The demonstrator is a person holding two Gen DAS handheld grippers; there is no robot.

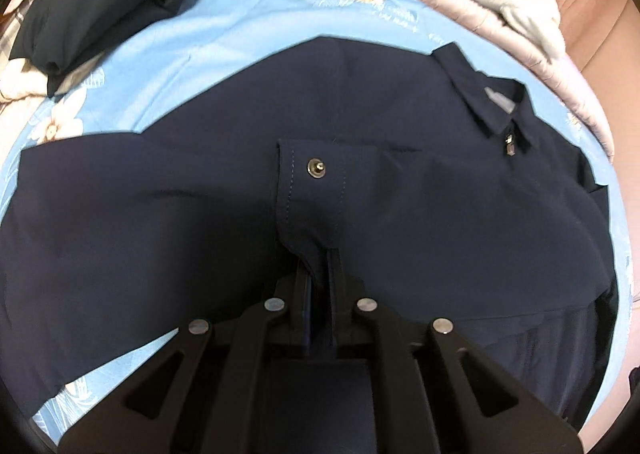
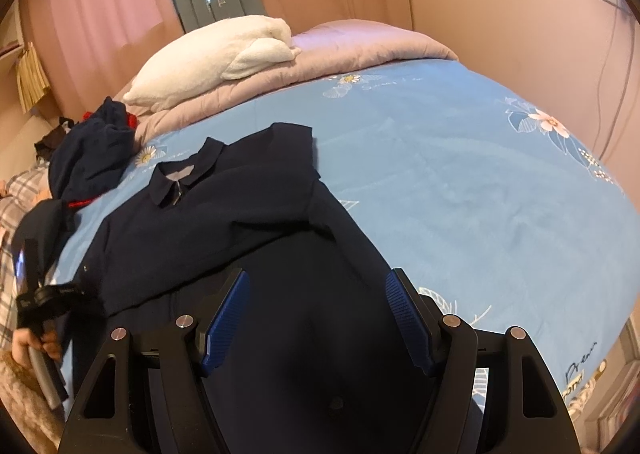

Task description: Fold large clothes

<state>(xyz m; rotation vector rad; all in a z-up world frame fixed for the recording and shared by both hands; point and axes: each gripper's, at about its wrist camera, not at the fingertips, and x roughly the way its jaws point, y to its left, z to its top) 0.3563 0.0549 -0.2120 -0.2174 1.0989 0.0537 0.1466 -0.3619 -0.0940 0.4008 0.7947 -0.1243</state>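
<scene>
A large navy jacket (image 1: 360,113) with a collar and zip lies spread on the blue floral bed sheet (image 1: 224,41). My left gripper (image 1: 318,258) is shut on the jacket's sleeve cuff (image 1: 312,189), which carries a metal snap, and holds it over the jacket's body. In the right wrist view the jacket (image 2: 224,205) lies at the centre left, its collar toward the pillows. My right gripper (image 2: 316,286) is open and empty just above the jacket's lower part. The left gripper's camera unit and the hand holding it (image 2: 40,302) show at the far left.
Dark navy clothes with red trim (image 2: 92,157) are piled at the bed's left, also at the top of the left wrist view (image 1: 120,5). A white pillow (image 2: 216,53) and a pink quilt (image 2: 360,45) lie at the head. Bare sheet (image 2: 480,193) lies to the right.
</scene>
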